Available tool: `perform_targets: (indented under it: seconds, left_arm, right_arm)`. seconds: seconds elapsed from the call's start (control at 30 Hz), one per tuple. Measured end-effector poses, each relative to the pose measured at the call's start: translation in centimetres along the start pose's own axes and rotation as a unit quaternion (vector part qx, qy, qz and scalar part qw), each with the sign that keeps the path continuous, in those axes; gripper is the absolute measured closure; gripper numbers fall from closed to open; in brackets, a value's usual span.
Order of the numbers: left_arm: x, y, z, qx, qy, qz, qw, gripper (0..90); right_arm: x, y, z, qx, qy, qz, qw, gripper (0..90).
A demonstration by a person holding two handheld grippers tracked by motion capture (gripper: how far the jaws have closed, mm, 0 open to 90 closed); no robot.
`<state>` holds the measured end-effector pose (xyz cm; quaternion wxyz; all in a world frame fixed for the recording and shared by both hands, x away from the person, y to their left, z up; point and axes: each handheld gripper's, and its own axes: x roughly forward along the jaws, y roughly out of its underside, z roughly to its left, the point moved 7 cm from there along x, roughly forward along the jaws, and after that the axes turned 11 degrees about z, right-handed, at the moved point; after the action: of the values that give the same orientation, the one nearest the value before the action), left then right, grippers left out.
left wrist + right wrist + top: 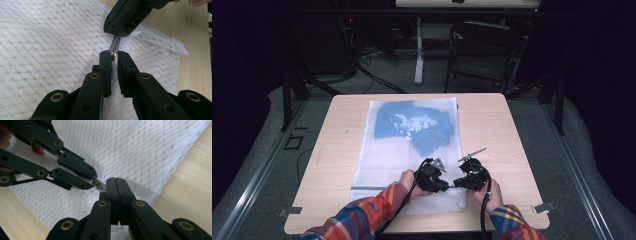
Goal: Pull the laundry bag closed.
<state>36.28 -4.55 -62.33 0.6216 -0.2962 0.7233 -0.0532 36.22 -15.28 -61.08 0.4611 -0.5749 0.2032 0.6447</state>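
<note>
**Q:** Now, what is lying on the table (pixel 492 125), and where?

**A:** A white mesh laundry bag (pixel 382 150) is lying flat along the middle of the wooden top, reaching from the far edge nearly to the near one. Blue fabric (pixel 412 125) is showing through the mesh in its far half. A person's forearms in plaid sleeves (pixel 362 215) are entering from the bottom of the high view.

**Q:** Where are the two tools working?

**A:** Both are meeting at the bag's near end, just above a dark strip that is running across the mesh. The left gripper (pixel 443 186) and the right gripper (pixel 458 183) are pointing at each other, tip to tip.

**Q:** How are the jaws standing?

**A:** In the left gripper view, the left gripper (pixel 113 56) is keeping its jaws narrow, with a small metal zipper pull (pixel 114 48) sitting between the tips and white mesh showing in the slit behind it. Whether the pads are pressing on it cannot be told. In the right gripper view, the right gripper (pixel 116 182) is holding its jaws fully together, clamping the other end of the zipper pull (pixel 99 185).

**Q:** How is the pull lying?

**A:** It is bridging the two sets of tips, just over the mesh.
</note>
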Motion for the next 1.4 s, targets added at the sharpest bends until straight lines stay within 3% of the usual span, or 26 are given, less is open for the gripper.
perform_targets:
  seconds: [0.07, 0.2, 0.3, 0.33, 0.43, 0.83, 0.9, 1.0, 1.07, 1.13, 1.2, 1.23, 1.27, 1.4]
  left_arm:
    - [0.0, 0.0, 0.0, 0.001, -0.009, 0.004, 1.0000, 82.2]
    - [0.0, 0.0, 0.0, 0.005, -0.012, 0.008, 0.9999, 82.2]
    - [0.0, 0.0, -0.1, 0.009, -0.008, 0.006, 0.9999, 82.2]
    - [-0.1, 0.0, -0.1, 0.011, -0.017, 0.012, 0.9997, 82.3]
    - [-0.1, 0.0, -0.2, 0.016, -0.019, 0.016, 0.9996, 82.4]
    - [-0.7, 0.9, 0.2, 0.010, -0.017, 0.028, 0.9994, 82.6]
    - [-0.8, 1.0, 0.3, 0.005, -0.015, 0.028, 0.9995, 82.6]
    - [-0.8, 1.0, 0.3, 0.005, -0.013, 0.025, 0.9996, 82.5]
    - [-0.7, 1.0, 0.3, 0.000, -0.006, 0.021, 0.9998, 82.5]
    - [-0.8, 1.0, 0.4, 0.001, -0.006, 0.022, 0.9997, 82.5]
    - [-0.8, 1.0, 0.4, 0.002, -0.007, 0.024, 0.9997, 82.5]
    - [-0.8, 1.0, 0.4, 0.001, -0.005, 0.021, 0.9998, 82.5]
    - [-0.8, 1.0, 0.4, 0.001, -0.006, 0.022, 0.9998, 82.5]
    - [-0.7, 1.0, 0.3, 0.003, -0.005, 0.021, 0.9998, 82.5]
  right_arm:
    - [0.2, -0.1, 0.2, 0.007, -0.007, -0.004, 0.9999, 89.8]
    - [0.5, 0.0, 0.1, -0.002, -0.008, 0.003, 1.0000, 89.6]
    - [0.9, 0.0, 0.2, -0.004, -0.003, 0.007, 1.0000, 89.7]
    - [0.8, 0.1, 0.0, -0.010, 0.007, 0.019, 0.9997, 89.7]
    - [0.8, 0.1, 0.0, -0.004, 0.005, 0.021, 0.9998, 89.8]
    - [0.8, 0.0, 0.0, -0.007, -0.002, 0.018, 0.9998, 89.2]
    - [0.9, 0.0, 0.2, 0.000, -0.007, 0.013, 0.9999, 84.6]
    - [0.8, 0.0, 0.6, -0.007, -0.025, 0.024, 0.9994, 69.2]
    - [0.6, -0.1, 0.8, -0.020, -0.025, 0.042, 0.9986, 70.3]
    - [0.4, -0.2, 1.2, -0.020, -0.042, 0.044, 0.9979, 71.2]
    - [0.0, -0.4, 1.3, -0.022, -0.036, 0.033, 0.9986, 60.0]
    - [0.0, -0.6, 1.3, -0.002, -0.031, 0.024, 0.9992, 60.7]
    - [-0.3, -0.5, 1.0, -0.013, -0.025, 0.033, 0.9991, 61.7]
    - [-0.6, -0.7, 1.0, -0.008, -0.027, 0.008, 0.9996, 73.1]
